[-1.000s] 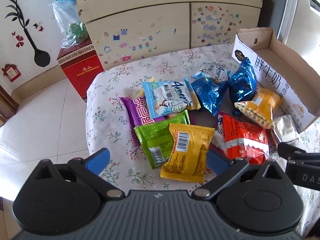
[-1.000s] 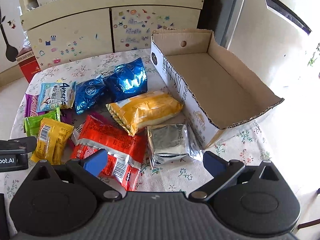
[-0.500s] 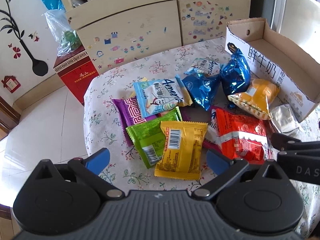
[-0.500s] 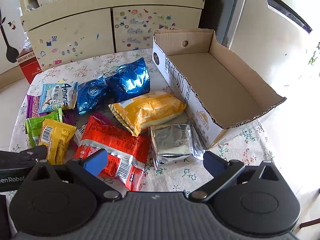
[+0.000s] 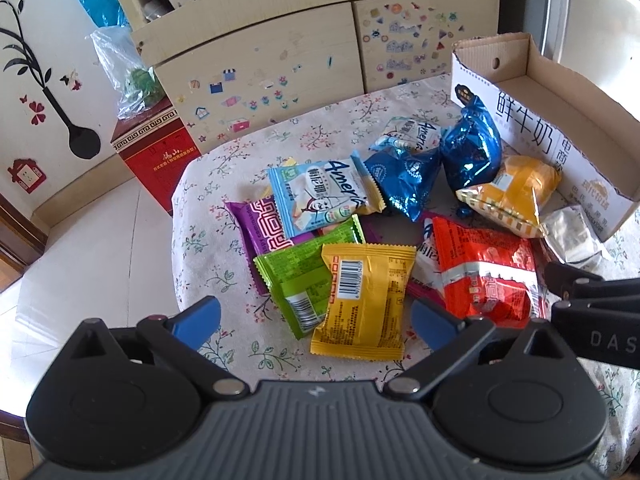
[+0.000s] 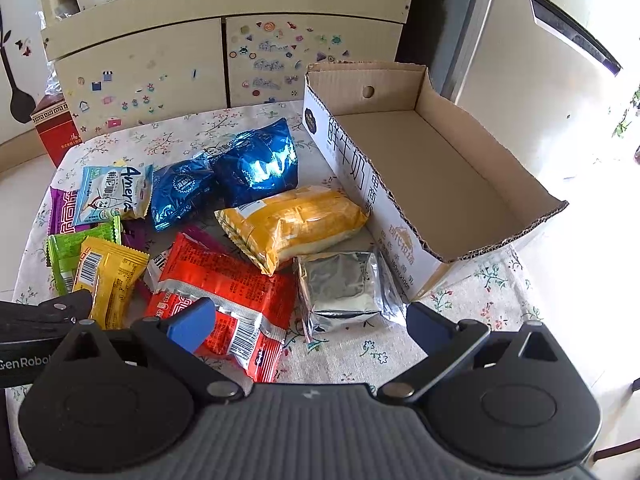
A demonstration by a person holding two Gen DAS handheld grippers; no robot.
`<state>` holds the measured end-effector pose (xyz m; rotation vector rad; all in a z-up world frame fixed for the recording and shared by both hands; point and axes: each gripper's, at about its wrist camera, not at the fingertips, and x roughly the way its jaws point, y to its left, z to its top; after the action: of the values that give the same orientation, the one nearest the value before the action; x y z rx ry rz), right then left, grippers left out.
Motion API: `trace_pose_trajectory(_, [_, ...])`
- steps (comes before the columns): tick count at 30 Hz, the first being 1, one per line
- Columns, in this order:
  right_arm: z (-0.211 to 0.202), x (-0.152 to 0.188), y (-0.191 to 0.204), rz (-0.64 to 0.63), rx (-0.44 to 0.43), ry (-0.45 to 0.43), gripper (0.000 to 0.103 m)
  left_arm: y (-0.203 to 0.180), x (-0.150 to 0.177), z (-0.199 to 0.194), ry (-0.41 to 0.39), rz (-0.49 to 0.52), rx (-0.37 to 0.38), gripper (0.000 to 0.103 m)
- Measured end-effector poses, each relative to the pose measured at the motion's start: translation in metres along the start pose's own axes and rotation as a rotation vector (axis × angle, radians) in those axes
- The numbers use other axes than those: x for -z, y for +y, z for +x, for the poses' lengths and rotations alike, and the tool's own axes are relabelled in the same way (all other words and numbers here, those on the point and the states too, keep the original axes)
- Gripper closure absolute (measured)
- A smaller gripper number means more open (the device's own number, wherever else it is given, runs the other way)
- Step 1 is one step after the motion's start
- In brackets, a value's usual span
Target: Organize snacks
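Over the floral-clothed bench (image 6: 460, 300): both tools wide and empty, left tool (image 5: 316, 318) above yellow crinkle-edged packet (image 5: 366, 296), right tool (image 6: 306, 322) near silver foil pouch (image 6: 344, 284). Sorting seemingly unstarted; next, pinch one into open cardboard box (image 6: 532, 192).

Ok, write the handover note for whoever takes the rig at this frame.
Left tool: open, empty, over the yellow barcode packet.
Right tool: open, empty, above the silver pouch and red packet.
Cardboard box: on the table's right side, nothing in it.
Done: nothing boxed.
Left: every snack, including the blue bags and orange pack.
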<state>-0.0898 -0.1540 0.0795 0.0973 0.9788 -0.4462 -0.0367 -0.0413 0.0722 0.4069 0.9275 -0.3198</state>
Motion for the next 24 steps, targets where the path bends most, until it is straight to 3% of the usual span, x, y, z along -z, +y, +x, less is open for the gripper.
trace_pose_trajectory(24, [-0.0004,0.001,0.0051,-0.045,0.01,-0.017,0.0,-0.0066,0.003,-0.0022,-0.027,0.047,-0.038,0.007])
